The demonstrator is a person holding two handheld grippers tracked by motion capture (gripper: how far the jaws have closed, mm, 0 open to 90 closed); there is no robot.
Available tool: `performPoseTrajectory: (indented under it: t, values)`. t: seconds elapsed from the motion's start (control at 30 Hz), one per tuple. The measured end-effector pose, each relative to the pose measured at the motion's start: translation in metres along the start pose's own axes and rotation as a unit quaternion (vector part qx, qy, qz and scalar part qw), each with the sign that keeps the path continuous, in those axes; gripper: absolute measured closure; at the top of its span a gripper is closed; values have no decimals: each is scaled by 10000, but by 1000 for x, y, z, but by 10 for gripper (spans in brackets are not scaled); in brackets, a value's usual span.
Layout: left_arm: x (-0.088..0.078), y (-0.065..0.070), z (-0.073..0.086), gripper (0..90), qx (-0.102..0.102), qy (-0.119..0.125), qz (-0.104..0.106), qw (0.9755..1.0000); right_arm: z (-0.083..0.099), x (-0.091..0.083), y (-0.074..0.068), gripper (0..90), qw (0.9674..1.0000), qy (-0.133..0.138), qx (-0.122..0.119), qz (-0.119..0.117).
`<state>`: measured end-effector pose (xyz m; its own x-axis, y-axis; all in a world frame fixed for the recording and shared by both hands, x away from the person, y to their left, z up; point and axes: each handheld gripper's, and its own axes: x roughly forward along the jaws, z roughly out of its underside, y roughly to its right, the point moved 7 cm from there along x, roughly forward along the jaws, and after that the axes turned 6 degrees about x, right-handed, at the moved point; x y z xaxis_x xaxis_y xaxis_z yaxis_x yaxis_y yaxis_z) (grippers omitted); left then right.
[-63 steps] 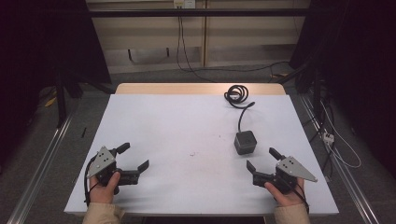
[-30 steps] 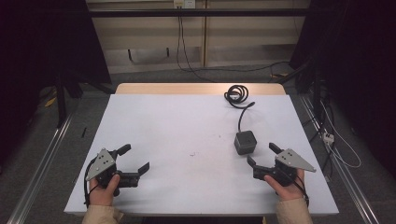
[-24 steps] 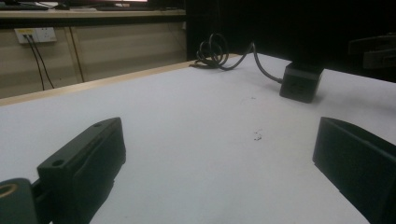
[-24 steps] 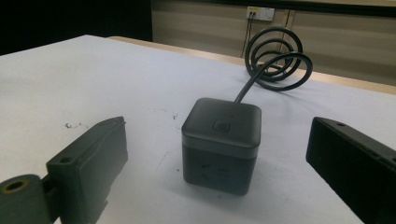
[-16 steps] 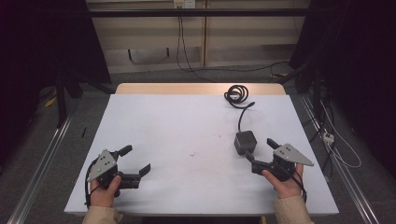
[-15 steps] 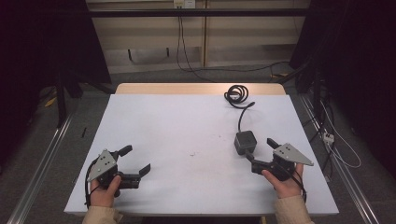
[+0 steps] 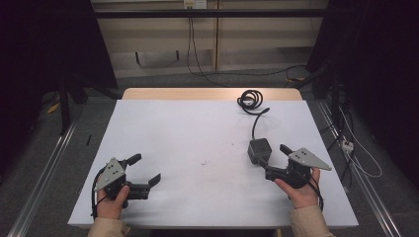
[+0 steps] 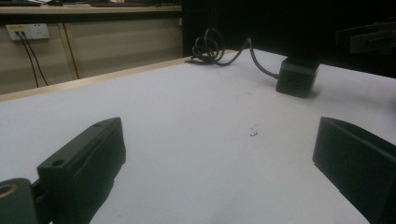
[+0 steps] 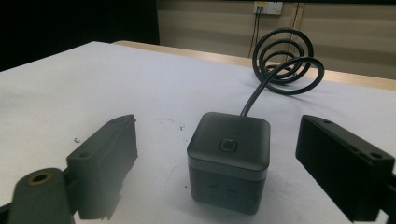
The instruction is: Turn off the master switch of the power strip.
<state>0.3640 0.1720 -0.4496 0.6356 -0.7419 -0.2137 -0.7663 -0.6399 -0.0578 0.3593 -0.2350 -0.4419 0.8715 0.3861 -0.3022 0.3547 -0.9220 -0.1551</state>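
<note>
On the right half of the white surface (image 7: 197,128), toward the near edge, sits a dark cube (image 7: 260,150) with a button on its top. Its cable (image 7: 252,101) runs back to a coil by the far edge, close to the far right corner.

The right gripper (image 7: 274,158) lies near the near right corner and points at the cube. In the right gripper view the cube (image 9: 229,161) stands between the two black jaws with bare surface showing on each side of it, so the pads do not press on it. The jaws are wide apart and have just been closing a little, with the cube between them but nothing gripped.

The left gripper (image 7: 145,169) rests near the near left corner, well apart from the cube. Its jaws stand wide open, with only bare surface between them in the left gripper view (image 8: 219,182).

The step in hand looks like the approach for a grasp: the right gripper is lined up and straddling the cube, not yet holding it.

The next move probably calls for easing forward until the cube's side walls sit squarely between the pads, then closing evenly on both faces. The cable trails off the back of the cube, so a lift or pull would have to allow for its drag. An off-centre pinch could turn the cube on the smooth surface.
</note>
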Motion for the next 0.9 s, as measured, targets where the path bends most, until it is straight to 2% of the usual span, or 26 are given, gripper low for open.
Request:
performPoseTrajectory:
  t: [0.5, 0.9]
  values:
    - [3, 0, 0, 22, 91, -33, 59, 9999, -5, -1, 3, 320, 9999, -48, 89, -107]
    - [4, 1, 0, 22, 63, -25, 69, 10000, -9, 2, 7, 482, 9996, -108, 129, -232]
